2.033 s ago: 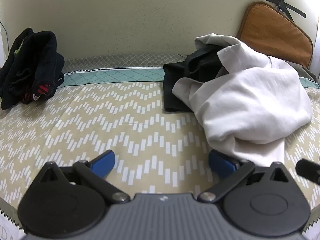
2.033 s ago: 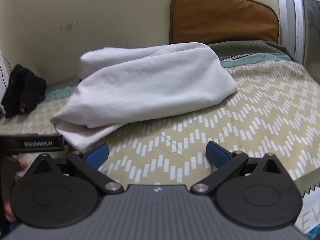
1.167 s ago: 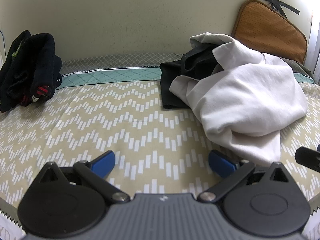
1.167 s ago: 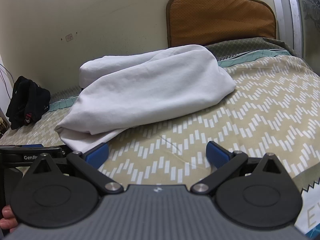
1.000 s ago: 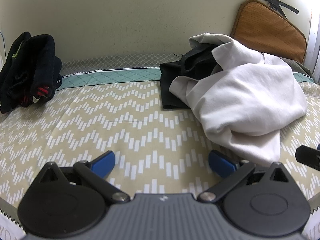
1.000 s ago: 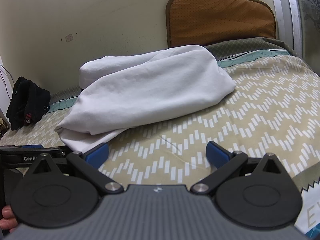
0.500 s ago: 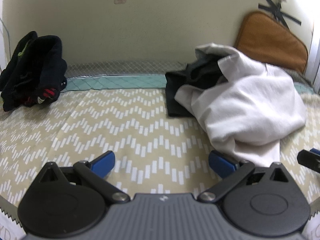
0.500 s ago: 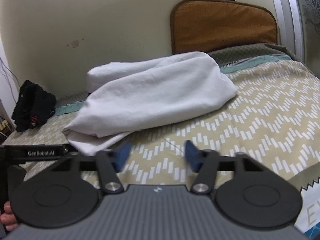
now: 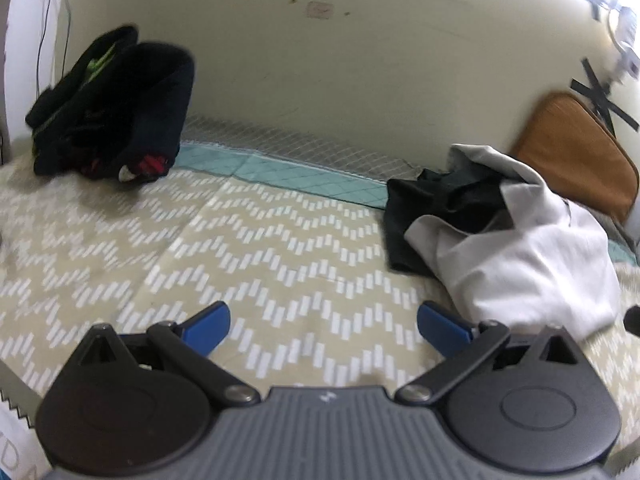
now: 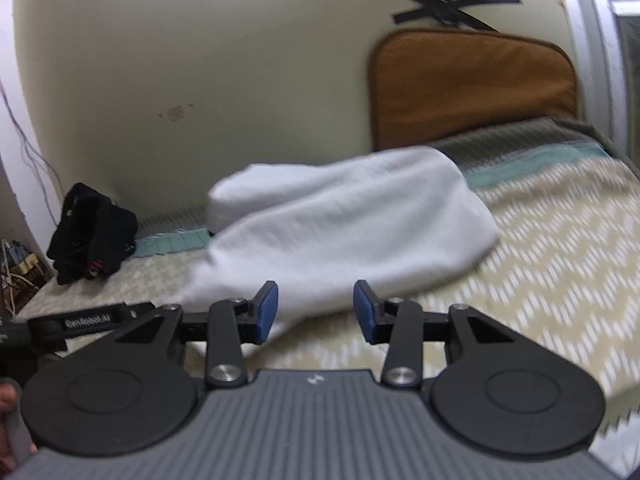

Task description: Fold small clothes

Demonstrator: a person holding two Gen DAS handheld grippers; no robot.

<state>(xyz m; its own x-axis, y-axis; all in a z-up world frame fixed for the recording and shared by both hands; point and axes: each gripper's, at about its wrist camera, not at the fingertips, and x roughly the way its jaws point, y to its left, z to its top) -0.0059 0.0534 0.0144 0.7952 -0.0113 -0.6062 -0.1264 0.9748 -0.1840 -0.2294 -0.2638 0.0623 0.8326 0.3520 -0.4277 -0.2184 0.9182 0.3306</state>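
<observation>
Left wrist view: bed [image 9: 280,248] covered with a beige sheet in a white zigzag print, teal quilted strip along the far edge where it meets a plain cream wall [image 9: 360,60]. Small mark or sticker high on the wall. Frame is motion-blurred.

Left claw [image 9: 322,324] released, blue pads wide apart, only bare sheet between them. It hangs over the near part of the bed.

White garment [image 9: 528,256] lies crumpled on the right side of the bed, partly on top of a black garment [image 9: 436,204] that sticks out on its left. Orange cushion [image 9: 576,160] leans on the wall behind them, black tape cross above it. Second heap of dark clothes [image 9: 116,104] sits at the far left against the wall, well apart from the white one.

Right wrist view: right claw [image 10: 315,312] half closed, jaws have just been closing, nothing gripped. Pads sit in front of the near edge of the white garment [image 10: 348,232]; can't tell if the left pad touches the cloth. Left claw's arm shows at the lower left, with a bit of a hand [image 10: 8,420]. Metal window frame [image 10: 592,52] at the right edge, wires and clutter at the far left beside the bed.
</observation>
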